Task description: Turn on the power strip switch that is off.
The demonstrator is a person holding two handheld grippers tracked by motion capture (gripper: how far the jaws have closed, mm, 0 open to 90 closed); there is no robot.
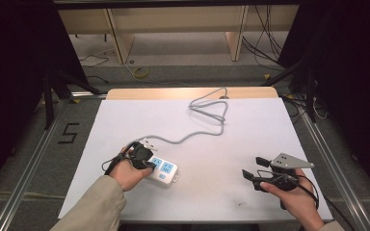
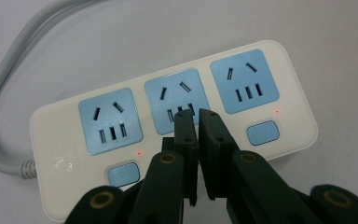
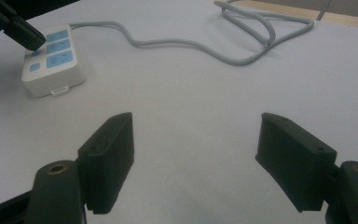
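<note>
A white power strip (image 1: 164, 172) with three blue sockets lies on the white table sheet (image 1: 221, 144) at the front left. In the left gripper view the strip (image 2: 60, 135) shows a blue switch under the left and right sockets, each with a small red dot lit beside it. My left gripper (image 2: 198, 115) is shut with nothing between its jaws. Its tips rest at the lower edge of the middle socket and hide the middle switch. My right gripper (image 1: 253, 167) stands open over bare sheet at the front right, and its own view (image 3: 198, 135) shows nothing between the jaws.
The strip's grey cable (image 1: 207, 115) runs from its left end and loops toward the table's far wooden edge (image 1: 188, 93). Beyond it are wooden shelving and floor cables. A "5" mark (image 1: 69, 133) is on the floor at the left.
</note>
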